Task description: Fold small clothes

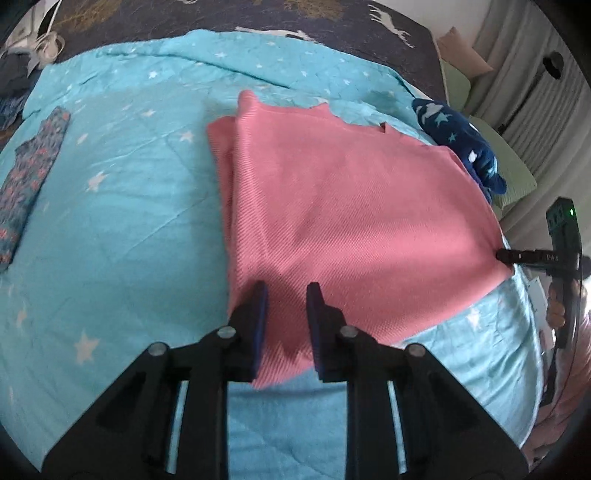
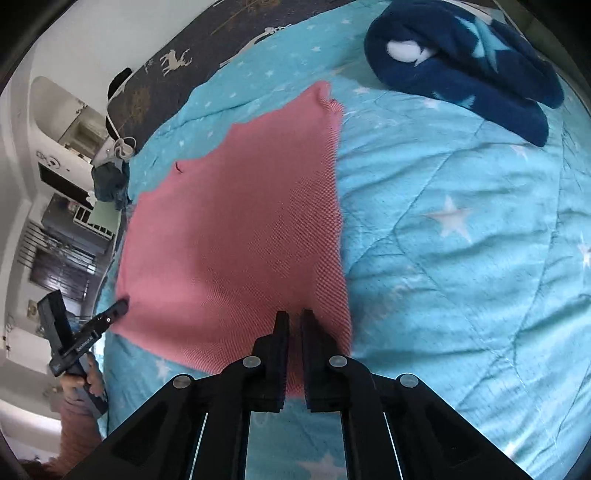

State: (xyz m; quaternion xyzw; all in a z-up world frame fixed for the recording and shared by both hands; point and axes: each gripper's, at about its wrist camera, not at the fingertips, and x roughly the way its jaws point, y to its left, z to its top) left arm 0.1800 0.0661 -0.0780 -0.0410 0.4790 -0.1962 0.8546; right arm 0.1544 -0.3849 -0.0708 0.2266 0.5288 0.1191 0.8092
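Note:
A pink knitted garment (image 1: 351,206) lies folded flat on the turquoise star quilt (image 1: 110,229). My left gripper (image 1: 288,291) hovers over its near left corner, open, with only flat cloth showing in the gap. In the right wrist view the left gripper (image 2: 120,306) touches the left corner of the pink garment (image 2: 240,229). My right gripper (image 2: 294,317) is shut over the near right corner, a thin pink strip showing between its fingers. I cannot tell whether fabric is pinched. From the left wrist view the right gripper (image 1: 500,254) tip meets the cloth's right edge.
A navy fleece piece with stars (image 2: 461,62) lies bunched at the far right of the quilt (image 2: 461,240). A floral garment (image 1: 26,177) lies along the quilt's left side. A heap of clothes (image 1: 14,74) sits on the dark deer-print spread (image 1: 332,22) beyond.

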